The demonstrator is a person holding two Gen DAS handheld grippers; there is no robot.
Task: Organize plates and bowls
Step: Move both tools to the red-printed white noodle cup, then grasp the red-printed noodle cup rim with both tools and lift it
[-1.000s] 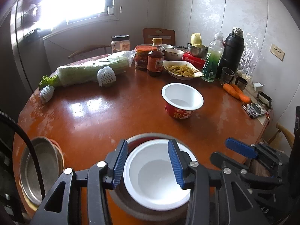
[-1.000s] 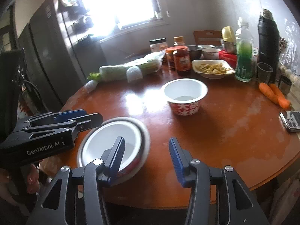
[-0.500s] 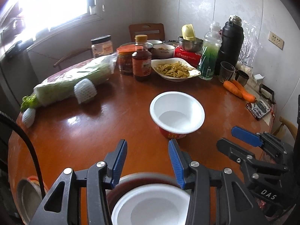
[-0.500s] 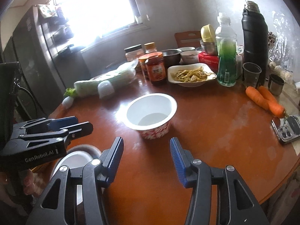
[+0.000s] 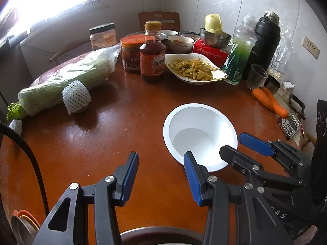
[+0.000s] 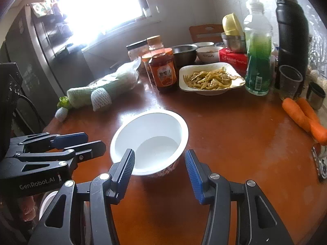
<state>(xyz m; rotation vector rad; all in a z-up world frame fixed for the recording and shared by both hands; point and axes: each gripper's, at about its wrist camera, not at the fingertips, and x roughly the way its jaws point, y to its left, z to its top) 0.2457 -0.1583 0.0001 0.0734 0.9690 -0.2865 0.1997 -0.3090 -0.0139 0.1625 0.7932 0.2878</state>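
Both tools tilt down over the brown surface (image 5: 102,143). The left hand-held gripper (image 5: 160,175) hangs spread and empty beside the white bowl (image 5: 199,134), which stands mid-surface. The right hand-held gripper (image 6: 160,168), also spread, brackets the bowl's near rim without touching.

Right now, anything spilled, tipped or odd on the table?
No spills or tipping. One oddity: two loose carrots lie bare on the table near its edge. The white bowl sits upright, empty.
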